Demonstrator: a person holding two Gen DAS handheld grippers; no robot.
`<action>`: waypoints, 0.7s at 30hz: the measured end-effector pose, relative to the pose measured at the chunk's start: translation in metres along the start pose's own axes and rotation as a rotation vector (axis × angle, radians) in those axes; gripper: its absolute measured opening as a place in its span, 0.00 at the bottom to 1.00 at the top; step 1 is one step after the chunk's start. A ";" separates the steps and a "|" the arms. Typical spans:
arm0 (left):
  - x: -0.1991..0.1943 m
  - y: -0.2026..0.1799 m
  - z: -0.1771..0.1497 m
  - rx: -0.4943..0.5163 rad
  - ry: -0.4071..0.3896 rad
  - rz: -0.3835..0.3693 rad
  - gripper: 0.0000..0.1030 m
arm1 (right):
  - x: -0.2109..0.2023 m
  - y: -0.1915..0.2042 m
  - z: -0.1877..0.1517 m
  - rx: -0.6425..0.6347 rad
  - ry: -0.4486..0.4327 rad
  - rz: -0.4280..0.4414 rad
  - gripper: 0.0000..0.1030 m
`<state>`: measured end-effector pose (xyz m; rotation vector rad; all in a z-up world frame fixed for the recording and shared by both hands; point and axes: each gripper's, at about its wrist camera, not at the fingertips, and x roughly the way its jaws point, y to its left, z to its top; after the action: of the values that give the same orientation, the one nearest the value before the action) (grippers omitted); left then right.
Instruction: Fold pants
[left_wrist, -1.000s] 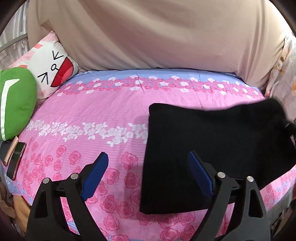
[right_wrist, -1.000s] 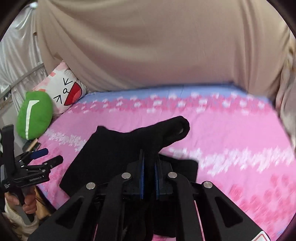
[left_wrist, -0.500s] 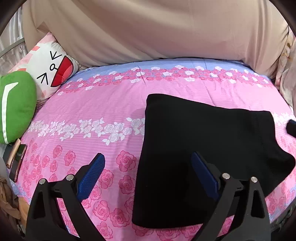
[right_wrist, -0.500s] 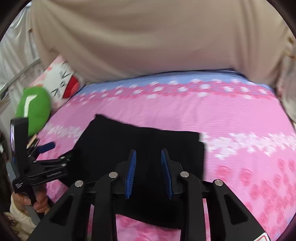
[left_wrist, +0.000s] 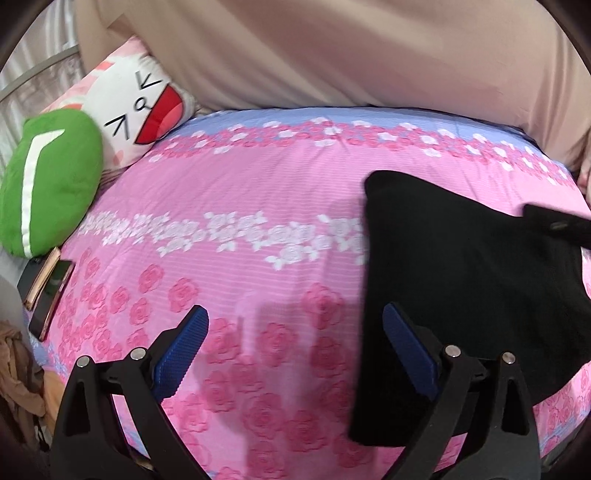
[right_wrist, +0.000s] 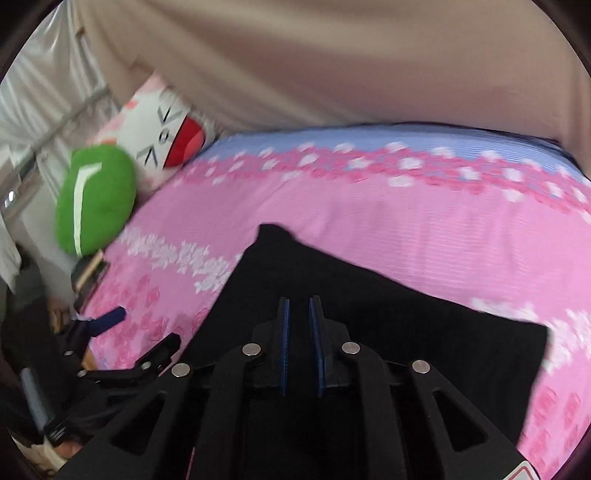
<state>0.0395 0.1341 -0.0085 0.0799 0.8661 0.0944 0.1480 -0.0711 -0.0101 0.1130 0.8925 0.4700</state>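
Pants (left_wrist: 461, 280) folded, flat on pink floral bed (left_wrist: 258, 206), right of centre near the front edge. Left gripper (left_wrist: 295, 343) angled down over the bed, jaws wide apart, empty, right pad (left_wrist: 406, 347) above the pants' left edge. Right gripper (right_wrist: 298, 332) angled down over the pants, jaws just been closing, narrow gap, nothing between them.

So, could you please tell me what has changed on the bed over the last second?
The right gripper let go of the black pants, which now lie flat; its jaws opened, then have just been closing, nothing between them. The left gripper stayed open. The pillows did not move.
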 end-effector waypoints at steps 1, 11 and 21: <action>-0.001 0.006 -0.001 -0.010 0.001 0.005 0.91 | 0.016 0.006 0.006 -0.014 0.023 0.020 0.13; -0.004 0.041 -0.014 -0.040 0.017 0.021 0.91 | 0.067 0.039 0.025 -0.038 0.048 0.074 0.12; -0.022 -0.001 -0.005 0.022 -0.027 -0.090 0.92 | -0.031 -0.043 -0.015 0.113 -0.091 -0.167 0.18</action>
<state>0.0213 0.1312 0.0046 0.0627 0.8429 -0.0004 0.1350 -0.1245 -0.0097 0.1602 0.8311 0.2570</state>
